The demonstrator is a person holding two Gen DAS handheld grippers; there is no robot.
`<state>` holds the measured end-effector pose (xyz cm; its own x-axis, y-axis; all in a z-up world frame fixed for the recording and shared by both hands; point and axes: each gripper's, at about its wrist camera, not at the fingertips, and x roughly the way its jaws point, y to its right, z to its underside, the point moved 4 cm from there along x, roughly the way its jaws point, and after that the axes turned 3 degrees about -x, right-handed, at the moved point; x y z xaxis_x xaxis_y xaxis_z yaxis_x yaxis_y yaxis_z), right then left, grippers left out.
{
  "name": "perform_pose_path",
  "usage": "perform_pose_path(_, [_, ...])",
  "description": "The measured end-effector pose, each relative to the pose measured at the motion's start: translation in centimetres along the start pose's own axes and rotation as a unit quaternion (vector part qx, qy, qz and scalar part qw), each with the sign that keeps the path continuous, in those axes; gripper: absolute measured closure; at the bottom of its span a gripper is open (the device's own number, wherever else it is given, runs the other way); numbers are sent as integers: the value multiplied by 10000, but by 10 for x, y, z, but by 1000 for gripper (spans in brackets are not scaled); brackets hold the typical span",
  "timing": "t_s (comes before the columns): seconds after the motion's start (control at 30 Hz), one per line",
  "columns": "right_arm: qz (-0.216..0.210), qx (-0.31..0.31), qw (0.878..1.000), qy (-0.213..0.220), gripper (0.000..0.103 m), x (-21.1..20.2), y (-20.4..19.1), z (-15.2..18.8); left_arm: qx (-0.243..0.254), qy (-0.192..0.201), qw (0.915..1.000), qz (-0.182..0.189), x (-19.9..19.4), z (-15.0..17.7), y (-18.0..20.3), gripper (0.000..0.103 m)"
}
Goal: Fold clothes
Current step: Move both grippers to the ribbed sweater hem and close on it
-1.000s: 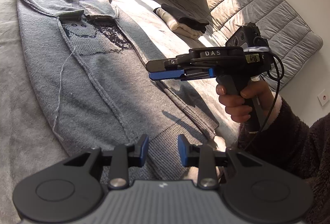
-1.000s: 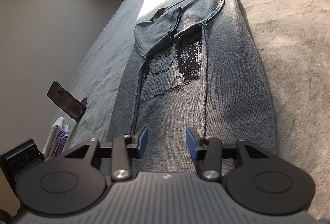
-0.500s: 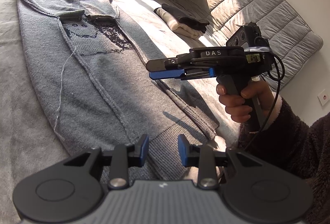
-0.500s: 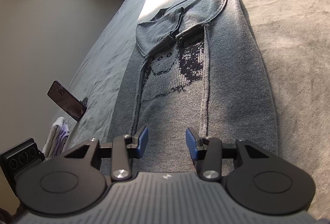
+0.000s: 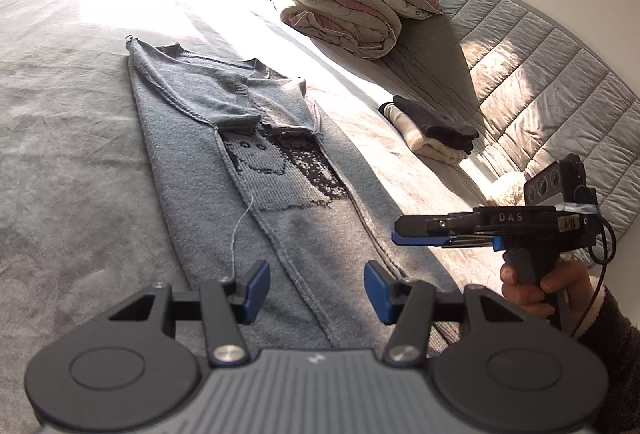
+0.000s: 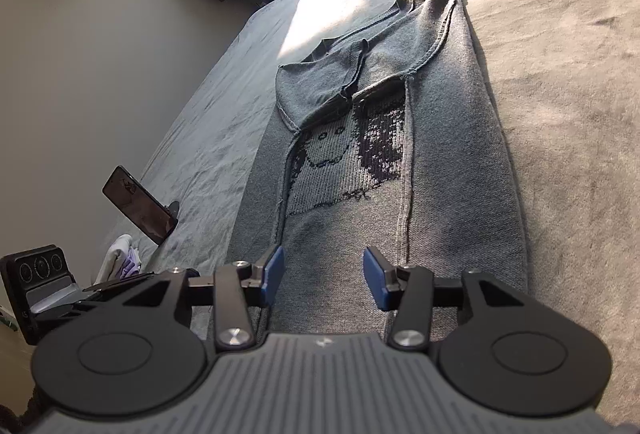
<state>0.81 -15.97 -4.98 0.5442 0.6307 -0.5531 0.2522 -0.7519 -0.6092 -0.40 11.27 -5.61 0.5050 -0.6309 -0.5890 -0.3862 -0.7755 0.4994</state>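
Observation:
A grey knit sweater (image 5: 256, 162) lies flat on the bed as a long strip, both sides and sleeves folded inward, a dark face pattern showing in the middle. It also shows in the right wrist view (image 6: 400, 170). My left gripper (image 5: 316, 290) is open and empty, hovering over the sweater's near hem end. My right gripper (image 6: 323, 282) is open and empty, also above the near hem; in the left wrist view it (image 5: 404, 230) hovers at the sweater's right edge.
Folded clothes (image 5: 432, 134) and a rolled duvet with pillow (image 5: 348, 10) lie by the quilted headboard (image 5: 540, 82). A phone on a stand (image 6: 138, 204) sits at the bed's left edge. The bed cover (image 6: 560, 74) spreads around the sweater.
My left gripper has tilted up and drawn back toward the hem, its jaws opened wider. The right gripper has shifted slightly and stays open.

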Motion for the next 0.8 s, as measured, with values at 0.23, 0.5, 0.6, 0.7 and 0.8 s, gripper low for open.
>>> perform_pose_path(0.23, [-3,236,9995,188,52,-14,2,1,-400,-340,9963,-686,-2,15,-25,52])
perform_pose_path(0.5, [232,545,9982,-12,52,-34,10,-4,-1026,-799,9898,-579,-6,33,-38,54])
perform_pose_path(0.6, [421,479,9978,-161,52,-51,14,3,-1269,-985,9863,-370,-8,42,-35,56])
perform_pose_path(0.7, [545,580,9962,-367,52,-63,25,17,-1504,-1089,9825,-169,-12,53,-33,57])
perform_pose_path(0.8, [649,729,9935,-588,51,-75,38,34,-1792,-1149,9771,30,-16,66,-32,57])
